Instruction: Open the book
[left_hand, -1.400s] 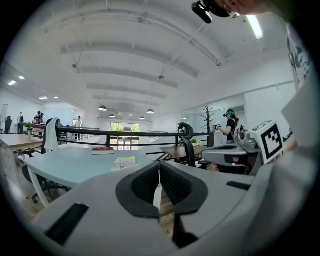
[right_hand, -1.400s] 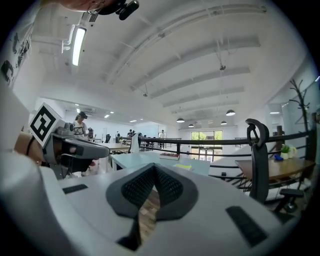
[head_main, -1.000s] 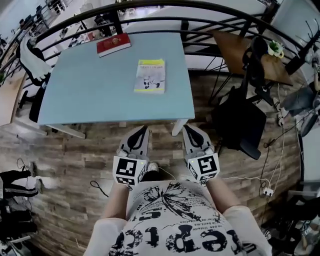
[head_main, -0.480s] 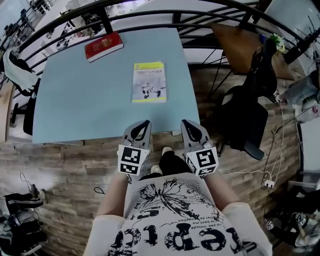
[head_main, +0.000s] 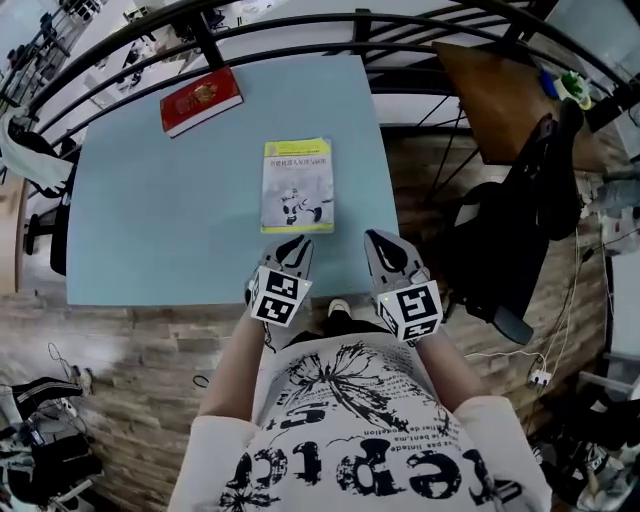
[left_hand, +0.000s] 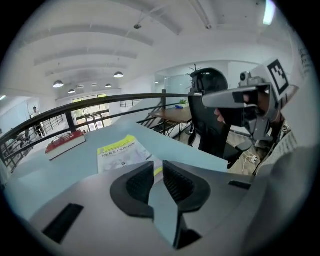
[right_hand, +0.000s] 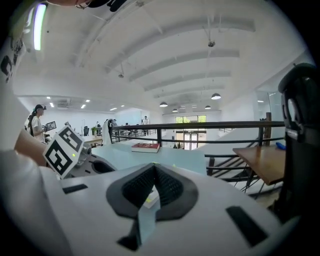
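Observation:
A closed book (head_main: 297, 185) with a yellow and white cover lies flat on the light blue table (head_main: 150, 220), right of its middle. The left gripper view shows the same book (left_hand: 120, 152) just beyond the jaws. My left gripper (head_main: 297, 243) hovers at the book's near edge, pointing down at it. Its jaws are opening, with a narrow gap and nothing between them (left_hand: 158, 165). My right gripper (head_main: 378, 238) hangs over the table's near right corner, to the right of the book. Its tips meet on nothing (right_hand: 153, 167).
A red book (head_main: 200, 100) lies at the table's far left corner. A black railing (head_main: 280, 30) runs behind the table. A black office chair (head_main: 520, 230) and a wooden table (head_main: 500, 90) stand to the right. Wood-pattern floor lies below.
Both grippers have moved forward from over the floor to the table's near edge. The left one now reaches the yellow book's near edge.

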